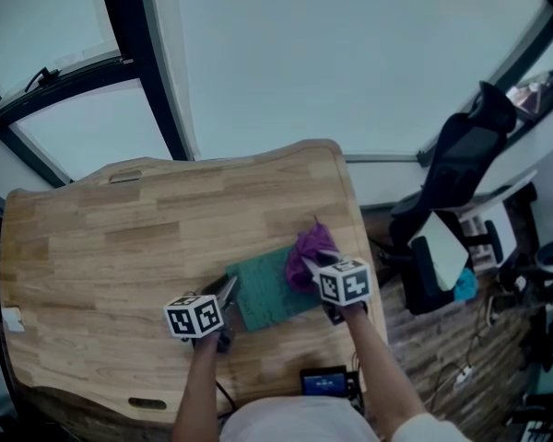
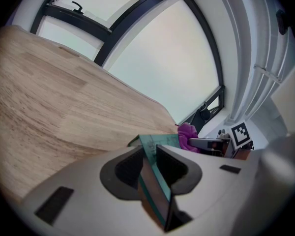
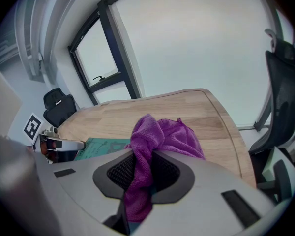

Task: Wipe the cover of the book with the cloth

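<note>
Purple cloth [image 3: 162, 134] soft, bunched; my right gripper [image 3: 145, 157] pinches it over right edge of book [image 1: 267, 293]; left gripper [image 2: 150, 155] clamps stiff left edge.

Purple cloth [image 1: 311, 247], teal book [image 1: 269, 293]

Both bare forearms reach forward from the lower edge of the head view, the left forearm [image 1: 201, 389] nearly straight ahead, the right forearm [image 1: 380, 357] slanting in from the right; the left gripper [image 1: 229, 291] [image 2: 150, 156] points forward and somewhat down, its grey jaws pressed on the near left edge of a thin teal-covered book [image 1: 269, 291] [image 2: 161, 140]; the right gripper [image 1: 308, 267] [image 3: 146, 163] tilts down more steeply, its jaws clamped on a crumpled purple cloth [image 1: 311, 245] [image 3: 160, 135] that bulges out past the tips; the two grippers sit near each other, side by side
</note>
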{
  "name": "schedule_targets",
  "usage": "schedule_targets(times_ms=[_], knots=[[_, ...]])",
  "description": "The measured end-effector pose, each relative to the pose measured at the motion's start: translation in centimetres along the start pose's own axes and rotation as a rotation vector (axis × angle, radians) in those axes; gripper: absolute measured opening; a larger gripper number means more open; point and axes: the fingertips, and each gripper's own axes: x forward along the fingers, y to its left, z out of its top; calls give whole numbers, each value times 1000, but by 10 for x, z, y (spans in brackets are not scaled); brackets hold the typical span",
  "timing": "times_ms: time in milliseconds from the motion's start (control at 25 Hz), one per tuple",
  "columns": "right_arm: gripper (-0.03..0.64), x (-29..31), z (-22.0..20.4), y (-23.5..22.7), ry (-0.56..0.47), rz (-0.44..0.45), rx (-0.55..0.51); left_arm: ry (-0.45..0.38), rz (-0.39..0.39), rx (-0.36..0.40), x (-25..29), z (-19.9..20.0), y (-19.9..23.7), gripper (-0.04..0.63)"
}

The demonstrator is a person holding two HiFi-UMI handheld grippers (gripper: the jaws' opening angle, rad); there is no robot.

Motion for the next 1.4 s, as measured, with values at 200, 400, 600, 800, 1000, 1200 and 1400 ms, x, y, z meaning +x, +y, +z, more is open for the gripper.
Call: schedule_targets(times_ms=[200,400,600,800,1000,1200,1400], knots=[[80,1,0,0,-1,-9,2,1,1,3,0,1,1,87],[80,5,1,3,-1,-13,0,-1,-1,2,0,0,1,87],[80,8,4,9,0,-13,-14,-2,2,1,0,1,1,87],[80,10,6,14,0,-11,-29,-2,2,1,0,0,1,87],[80,13,7,22,5,-2,-47,0,3,2,0,0,1,87],[78,16,8,34,7,12,-71,-2,4,2,-1,0,2,87],[80,19,8,44,13,29,-90,-1,7,2,0,1,1,87]])
